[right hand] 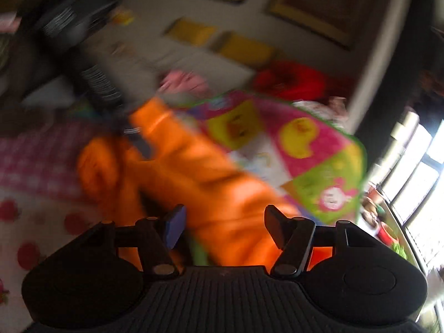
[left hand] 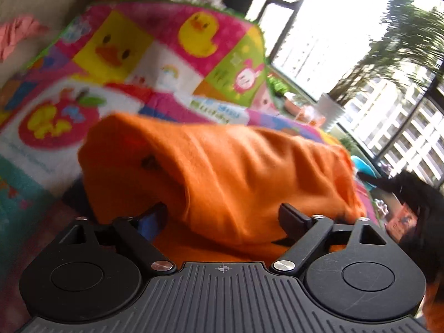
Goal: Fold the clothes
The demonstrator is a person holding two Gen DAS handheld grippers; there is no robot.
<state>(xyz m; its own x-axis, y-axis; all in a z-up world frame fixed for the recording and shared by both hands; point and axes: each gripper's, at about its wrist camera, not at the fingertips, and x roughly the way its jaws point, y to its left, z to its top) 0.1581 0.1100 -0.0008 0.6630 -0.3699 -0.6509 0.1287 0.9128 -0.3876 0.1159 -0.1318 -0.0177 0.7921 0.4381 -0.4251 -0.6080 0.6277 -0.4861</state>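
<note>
Closest to you, your left gripper (left hand: 224,216) has its two fingers spread wide, and the orange garment (left hand: 222,172) bulges between them and over them. The fingers do not press together on the cloth, so I judge this gripper is released; the garment seems to rest on it rather than to be pinched. The blue pad of one finger (left hand: 152,220) shows just under the edge of the fabric.

Your right gripper (right hand: 222,227) also stands wide apart, with orange cloth (right hand: 211,194) passing in front of it and between its fingers. The picture is very blurred, so I cannot tell if any cloth touches the pads; nothing looks clamped.

The garment itself is bunched, not flat. In the right view it runs as a long band from near the gripper up toward the other gripper (right hand: 105,94), which appears at its far end. It is probably lifted and stretched this way so that you can lay it smooth before you fold it; the folding looks not yet begun.

Under the garment lies the colourful play mat (left hand: 155,55) with ducks, which serves as the folding surface. Farther off a pink cloth (left hand: 16,36) lies beside the mat, maybe another piece that waits. Behind it all is the bright window (left hand: 360,41).
</note>
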